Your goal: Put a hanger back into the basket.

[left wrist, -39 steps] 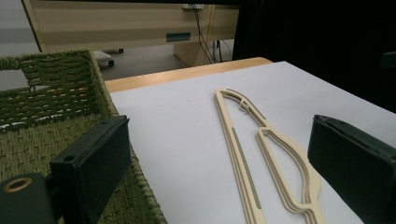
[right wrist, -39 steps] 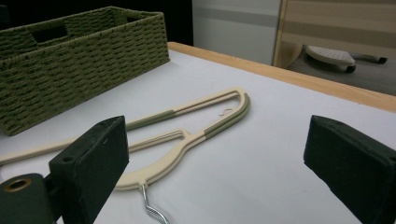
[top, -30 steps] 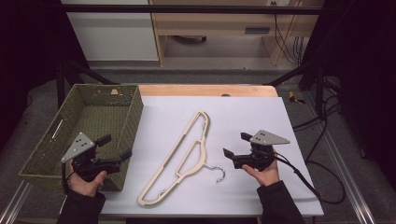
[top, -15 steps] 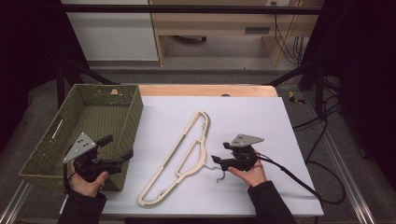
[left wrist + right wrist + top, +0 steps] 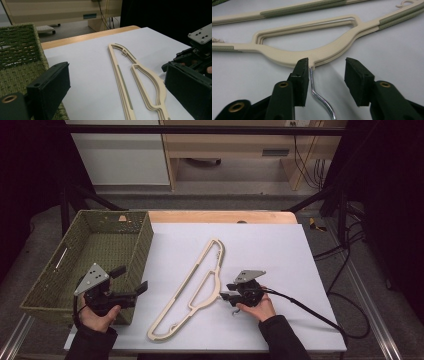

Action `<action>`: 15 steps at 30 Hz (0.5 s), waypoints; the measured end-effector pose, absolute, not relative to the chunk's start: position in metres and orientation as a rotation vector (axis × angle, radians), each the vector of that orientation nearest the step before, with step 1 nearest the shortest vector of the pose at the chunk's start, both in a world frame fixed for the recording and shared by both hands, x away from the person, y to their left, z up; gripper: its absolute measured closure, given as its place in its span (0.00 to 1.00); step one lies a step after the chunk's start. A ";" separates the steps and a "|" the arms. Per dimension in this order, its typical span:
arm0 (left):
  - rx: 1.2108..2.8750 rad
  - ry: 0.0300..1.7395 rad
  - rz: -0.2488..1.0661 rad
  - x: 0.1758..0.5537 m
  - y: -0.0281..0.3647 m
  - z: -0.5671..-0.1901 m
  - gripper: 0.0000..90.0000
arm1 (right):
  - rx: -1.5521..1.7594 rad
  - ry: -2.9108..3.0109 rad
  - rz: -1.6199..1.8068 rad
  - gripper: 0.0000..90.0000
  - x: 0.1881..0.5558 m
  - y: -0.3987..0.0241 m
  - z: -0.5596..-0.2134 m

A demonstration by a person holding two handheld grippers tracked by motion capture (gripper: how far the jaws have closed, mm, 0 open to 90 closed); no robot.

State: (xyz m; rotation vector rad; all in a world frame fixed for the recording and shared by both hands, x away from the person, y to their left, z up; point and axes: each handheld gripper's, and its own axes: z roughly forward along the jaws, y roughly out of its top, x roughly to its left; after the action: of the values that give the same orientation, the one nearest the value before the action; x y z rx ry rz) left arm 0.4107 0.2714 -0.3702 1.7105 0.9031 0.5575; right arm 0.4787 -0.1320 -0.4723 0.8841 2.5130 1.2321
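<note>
Right gripper (image 5: 327,82), jaws spread, straddles the metal hook (image 5: 320,96) of the cream hanger (image 5: 192,290); left gripper (image 5: 131,281), jaws spread, beside the green basket (image 5: 47,292).

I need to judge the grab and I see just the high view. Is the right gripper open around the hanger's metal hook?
Observer: Yes. In the right gripper view the right gripper is open, its jaws either side of the metal hook, which sits close to one pad.
Operator: How near is the hanger body?
Observer: The jaw tips almost reach the cream hanger, right where the hook stem enters it.
Operator: And the left gripper?
Observer: The left gripper is open, beside the green basket, facing the hanger.
</note>
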 end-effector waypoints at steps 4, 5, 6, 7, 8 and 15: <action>1.717 0.898 0.552 0.411 0.269 -0.371 0.07 | 0.864 2.547 1.223 0.71 0.479 -0.126 -0.476; 1.718 0.897 0.551 0.411 0.268 -0.371 0.07 | 0.839 2.570 1.217 0.73 0.480 -0.125 -0.477; 1.720 0.894 0.548 0.411 0.267 -0.372 0.07 | 0.843 2.575 1.212 0.75 0.479 -0.124 -0.477; 1.725 0.893 0.547 0.411 0.266 -0.372 0.07 | 0.826 2.578 1.217 0.79 0.480 -0.123 -0.479; 1.727 0.890 0.545 0.411 0.266 -0.372 0.07 | 0.829 2.585 1.208 0.81 0.479 -0.123 -0.479; 1.750 0.880 0.530 0.411 0.259 -0.375 0.07 | 0.824 2.629 1.210 0.96 0.480 -0.124 -0.481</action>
State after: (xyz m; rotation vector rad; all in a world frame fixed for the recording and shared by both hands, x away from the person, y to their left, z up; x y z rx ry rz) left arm 0.4114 0.2587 -0.3752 1.7501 0.8804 0.5300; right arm 0.4798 -0.1235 -0.4811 0.8243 2.6293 1.2103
